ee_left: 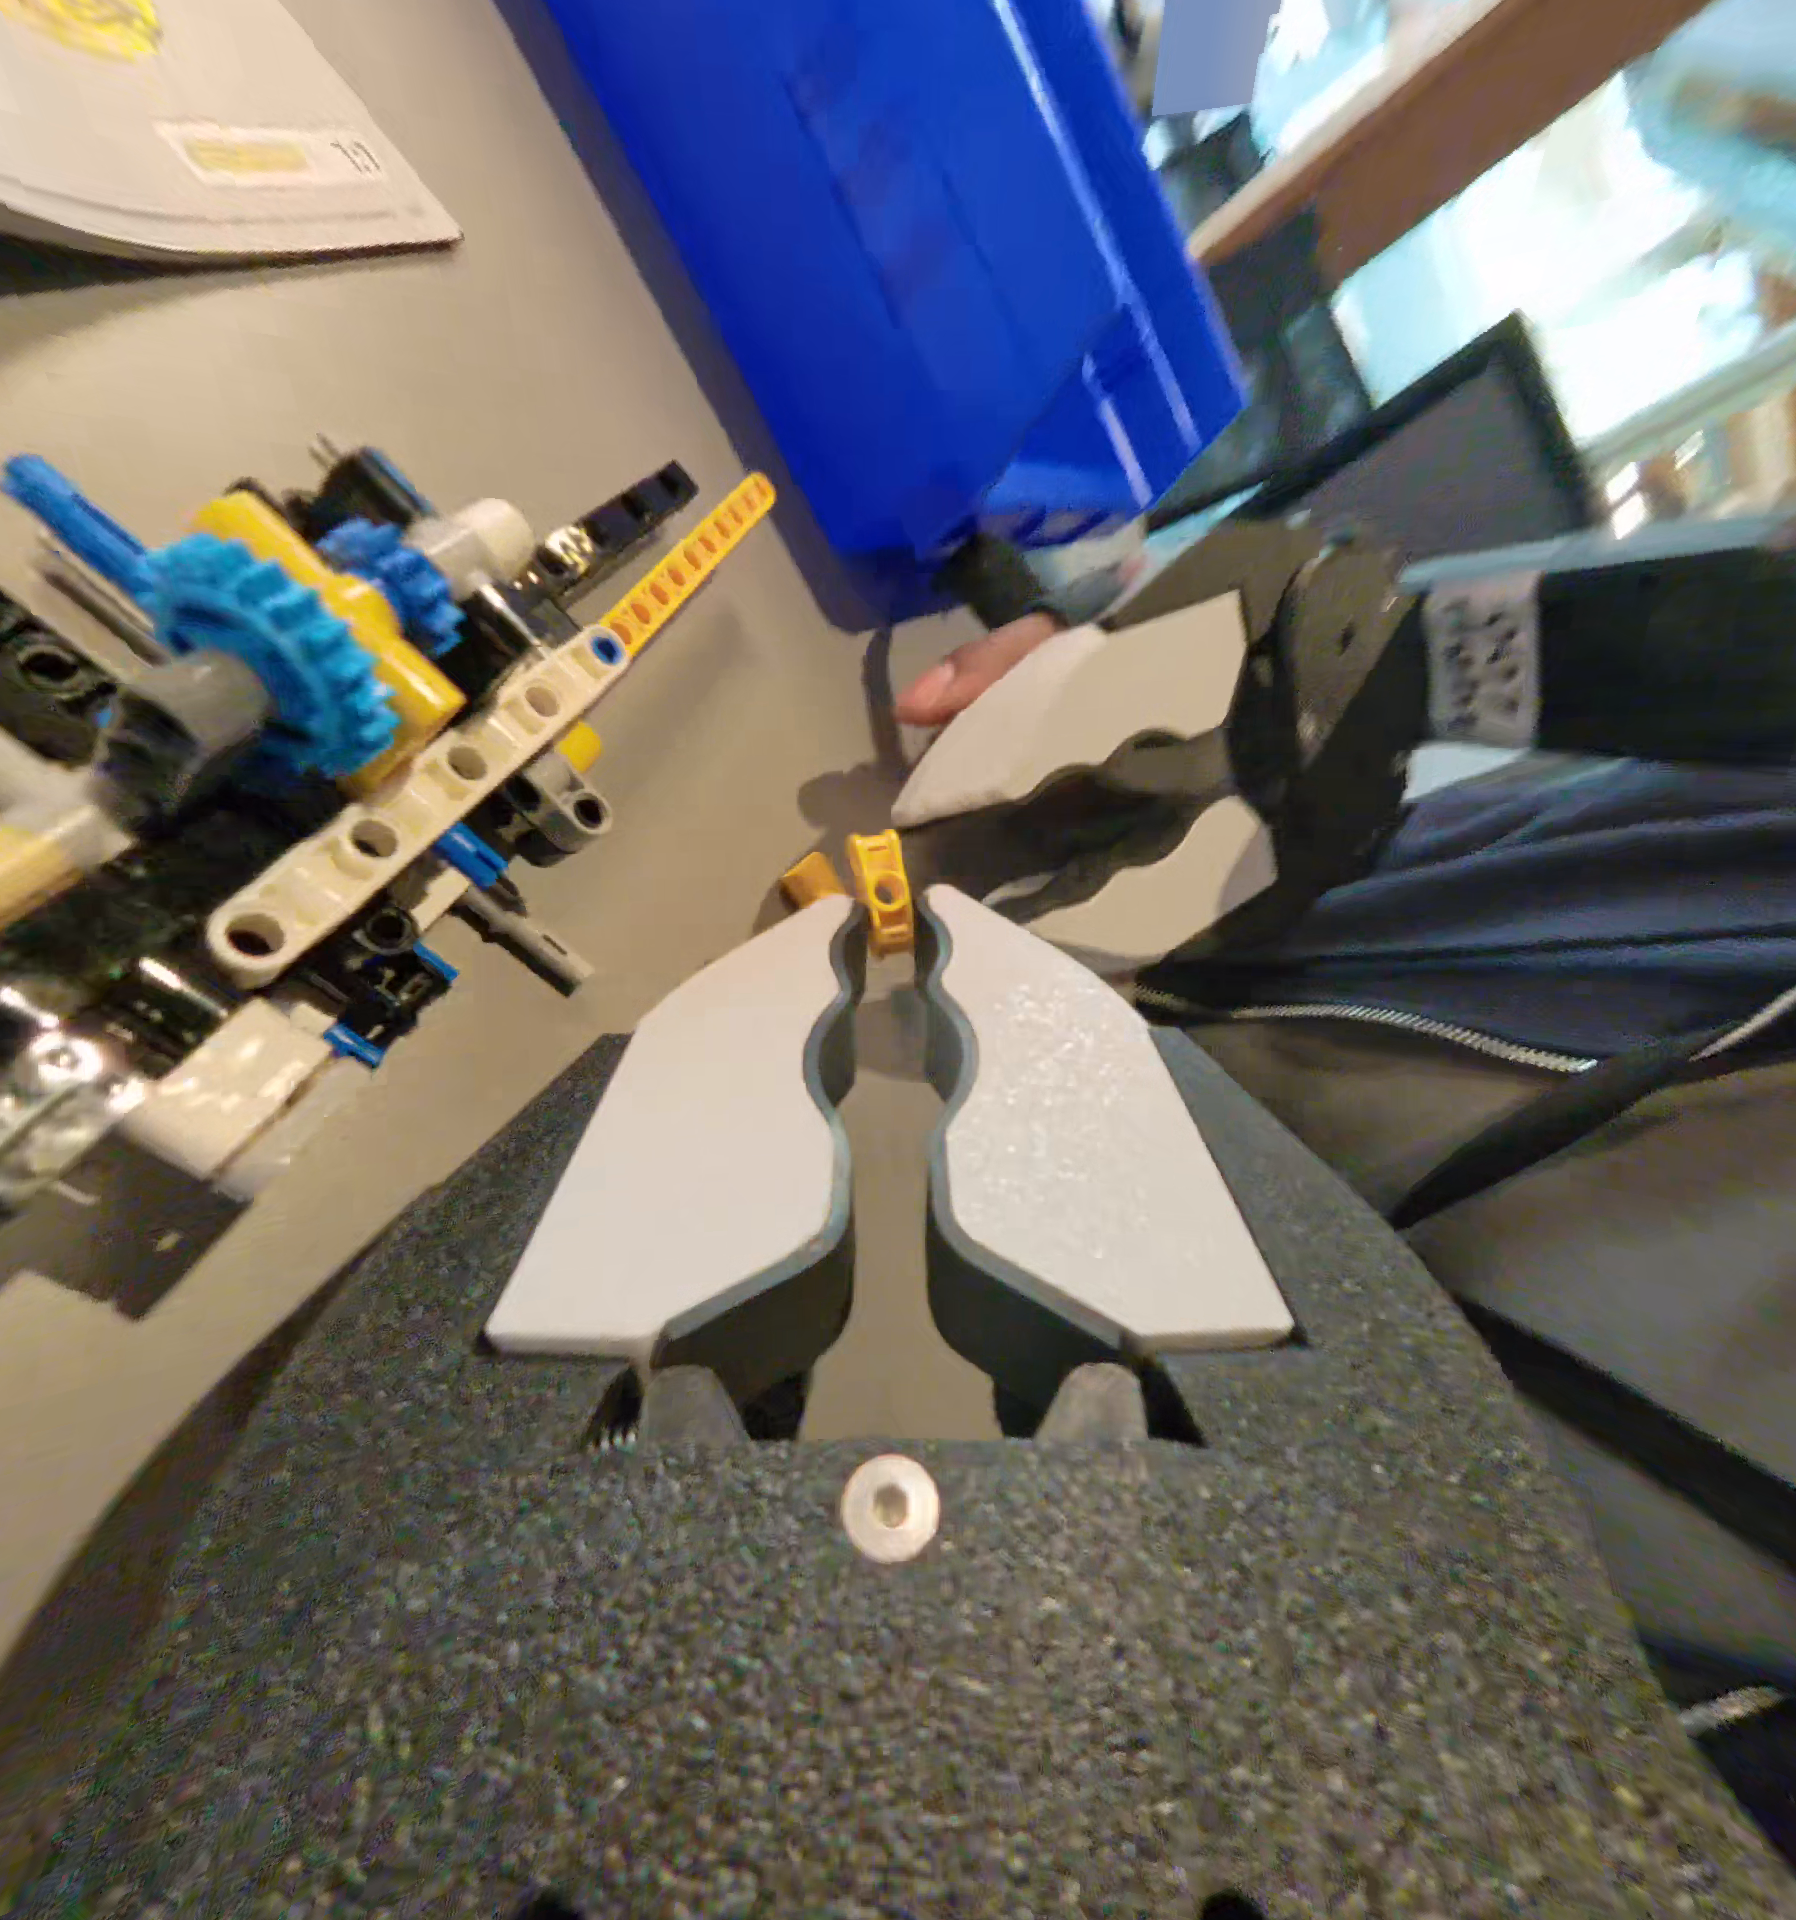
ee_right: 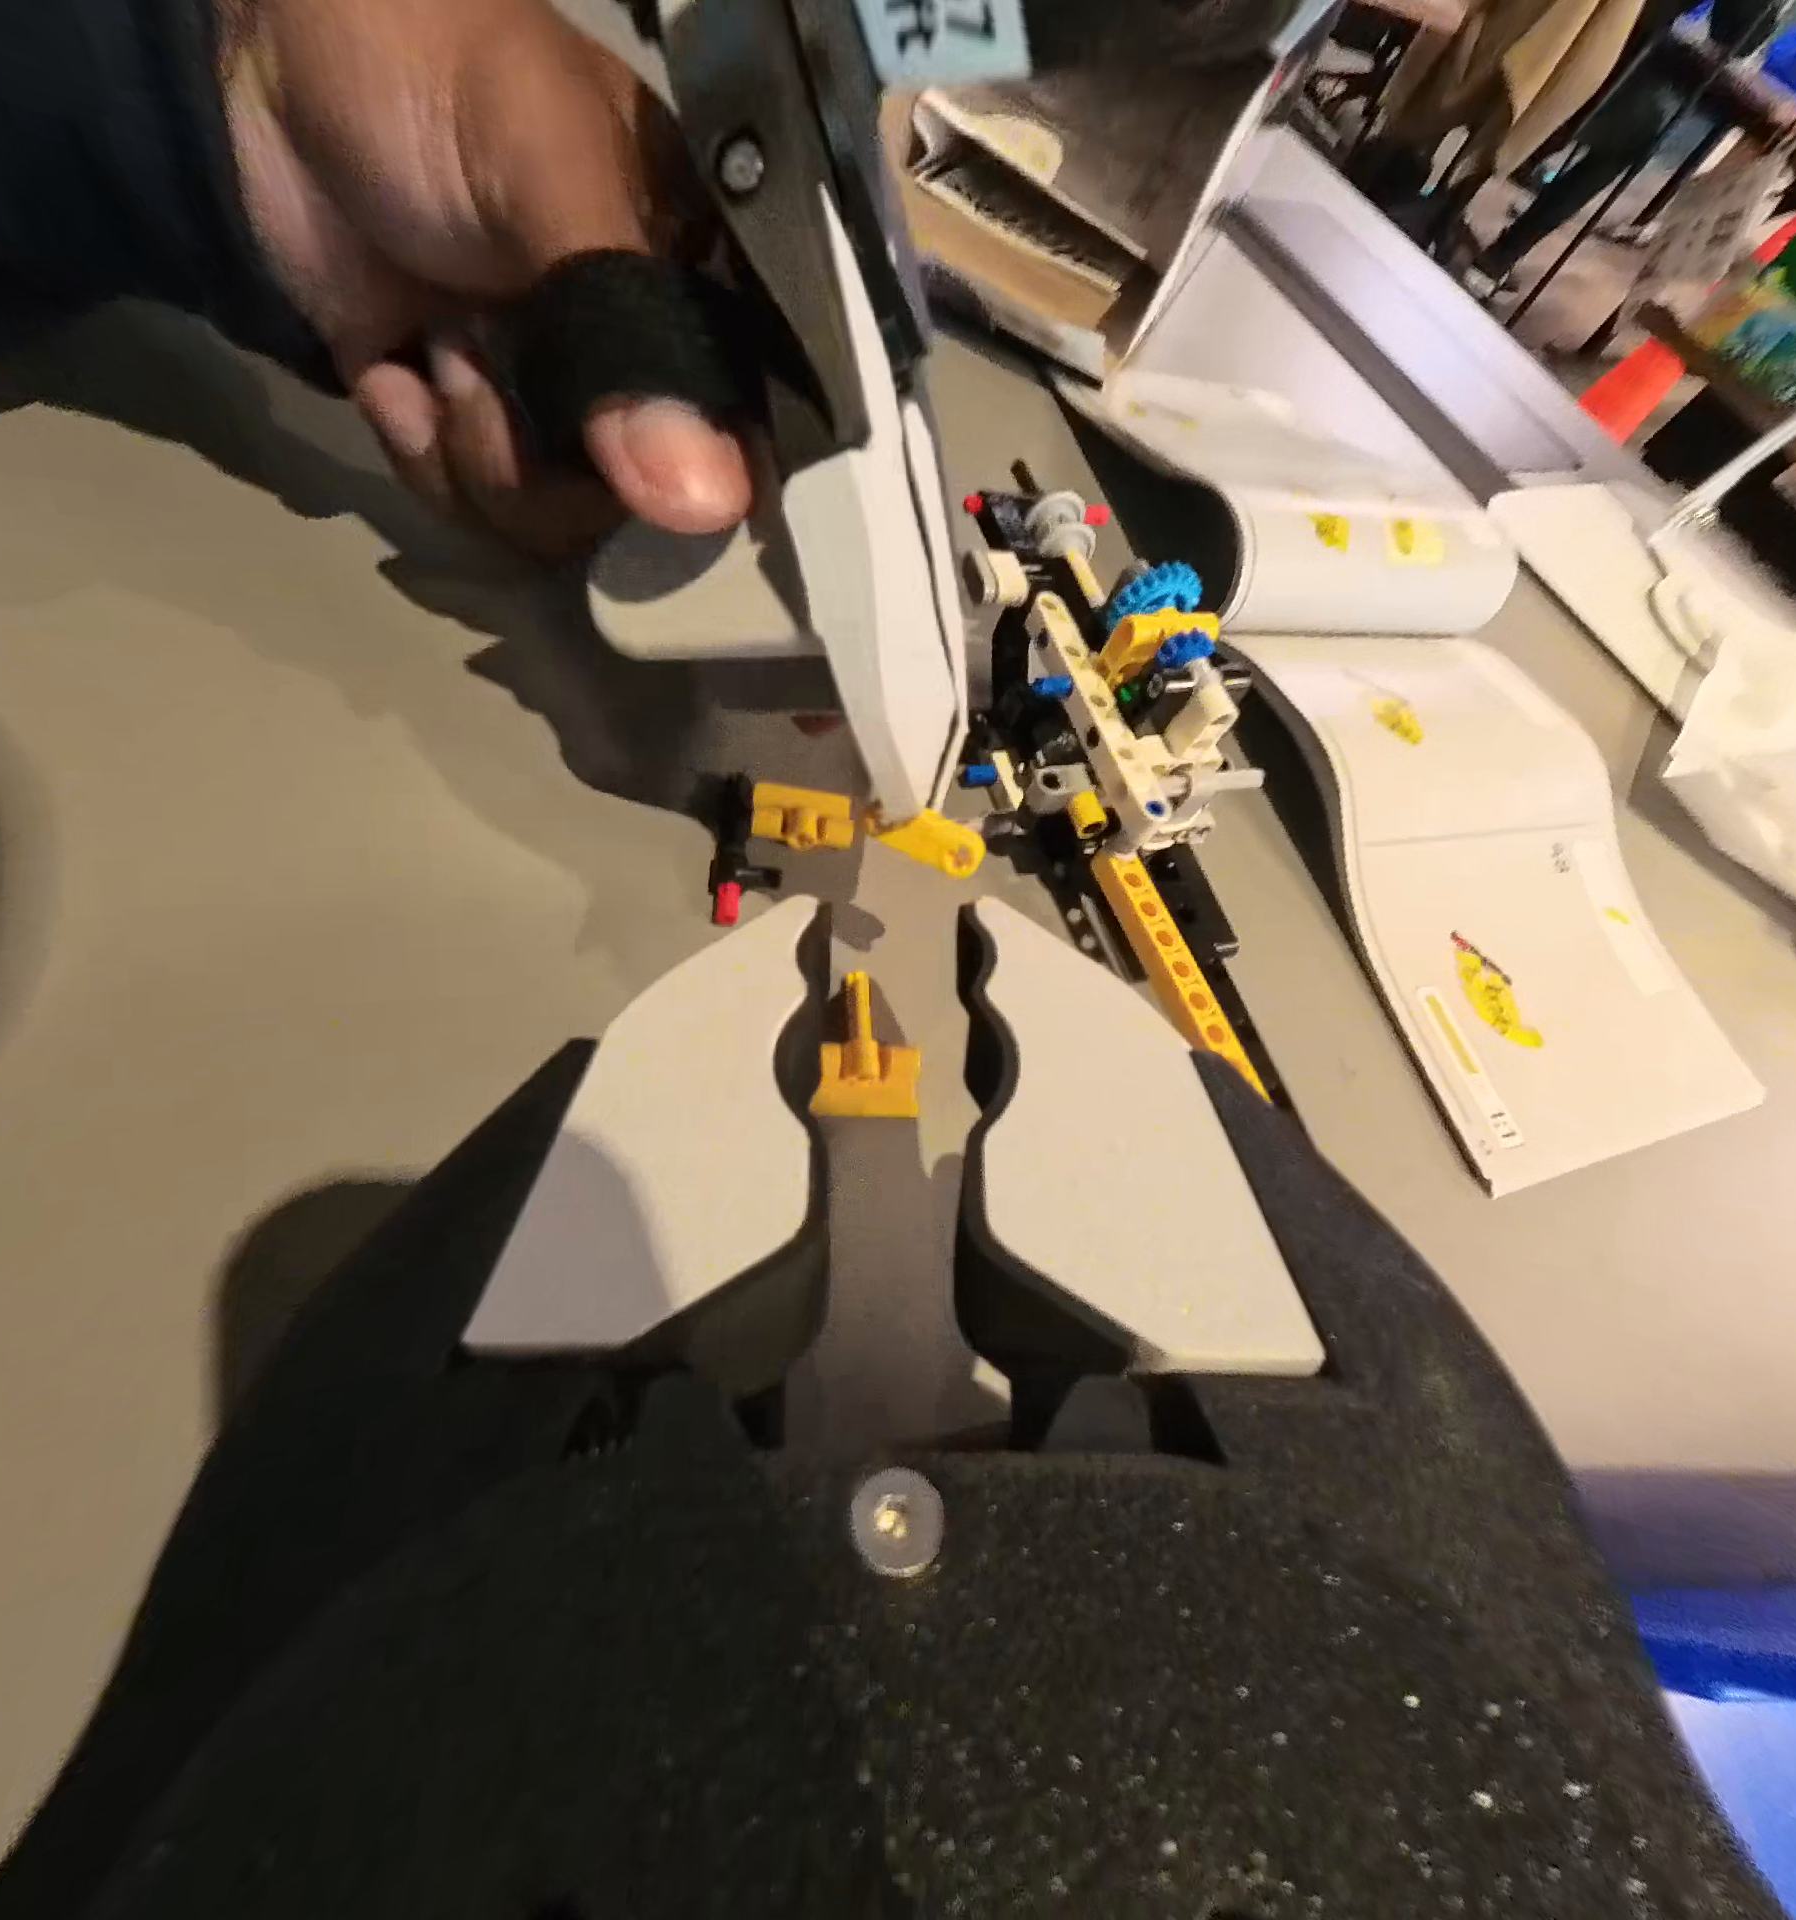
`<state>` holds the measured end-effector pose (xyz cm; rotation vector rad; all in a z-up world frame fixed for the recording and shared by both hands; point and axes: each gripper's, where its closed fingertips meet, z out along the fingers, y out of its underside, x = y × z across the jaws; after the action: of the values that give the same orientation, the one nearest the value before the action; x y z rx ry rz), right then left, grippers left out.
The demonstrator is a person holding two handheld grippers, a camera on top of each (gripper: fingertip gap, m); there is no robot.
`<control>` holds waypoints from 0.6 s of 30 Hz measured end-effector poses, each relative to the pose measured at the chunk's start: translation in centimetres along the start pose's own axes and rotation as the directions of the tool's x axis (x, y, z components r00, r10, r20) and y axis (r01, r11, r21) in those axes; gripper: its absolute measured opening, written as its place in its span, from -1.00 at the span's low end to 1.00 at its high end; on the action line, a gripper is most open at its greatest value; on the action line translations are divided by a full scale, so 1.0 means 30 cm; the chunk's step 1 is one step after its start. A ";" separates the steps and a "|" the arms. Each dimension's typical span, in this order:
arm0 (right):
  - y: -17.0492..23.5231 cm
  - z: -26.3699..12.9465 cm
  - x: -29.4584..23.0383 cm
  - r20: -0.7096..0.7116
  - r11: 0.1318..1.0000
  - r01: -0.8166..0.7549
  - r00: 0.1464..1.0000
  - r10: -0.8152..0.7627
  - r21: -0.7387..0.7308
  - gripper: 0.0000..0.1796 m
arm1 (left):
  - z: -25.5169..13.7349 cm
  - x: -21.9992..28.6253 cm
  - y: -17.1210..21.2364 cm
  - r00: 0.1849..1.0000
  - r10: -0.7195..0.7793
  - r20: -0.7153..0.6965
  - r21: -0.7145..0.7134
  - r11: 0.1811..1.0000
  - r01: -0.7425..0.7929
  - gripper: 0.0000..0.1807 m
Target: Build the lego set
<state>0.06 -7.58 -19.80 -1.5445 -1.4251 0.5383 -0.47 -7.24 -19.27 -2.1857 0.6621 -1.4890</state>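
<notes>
The left gripper (ee_left: 886,920) pinched a small yellow connector (ee_left: 881,894) shut-tight while the right gripper (ee_right: 889,925) gaped empty over a yellow piece (ee_right: 863,1060) on the desk (ee_right: 250,831), wanting a square, centred close.

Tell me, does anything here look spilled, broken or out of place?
Nothing stands out. The left gripper pinches a small yellow connector, the right gripper is open over a loose yellow piece on the table, and the partly built model looks intact beside the instruction booklet.
</notes>
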 end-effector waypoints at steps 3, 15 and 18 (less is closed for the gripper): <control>-0.019 0.006 0.009 -0.040 0.999 -0.006 0.999 0.007 0.032 -0.65 | -0.008 0.014 -0.020 0.991 -0.105 -0.081 0.074 0.991 0.111 -0.91; -0.045 0.033 0.020 -0.083 0.997 -0.057 0.995 0.061 0.053 -0.72 | 0.006 0.044 -0.013 0.963 -0.209 -0.170 0.118 0.966 0.231 -0.91; -0.041 0.037 0.015 -0.072 0.998 -0.054 0.996 0.057 0.042 -0.73 | 0.006 0.038 -0.006 0.969 -0.196 -0.148 0.112 0.971 0.213 -0.91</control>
<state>-1.39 -6.92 -19.16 -1.5598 -1.3125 0.5351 0.10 -7.76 -18.38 -2.1215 0.3788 -1.7472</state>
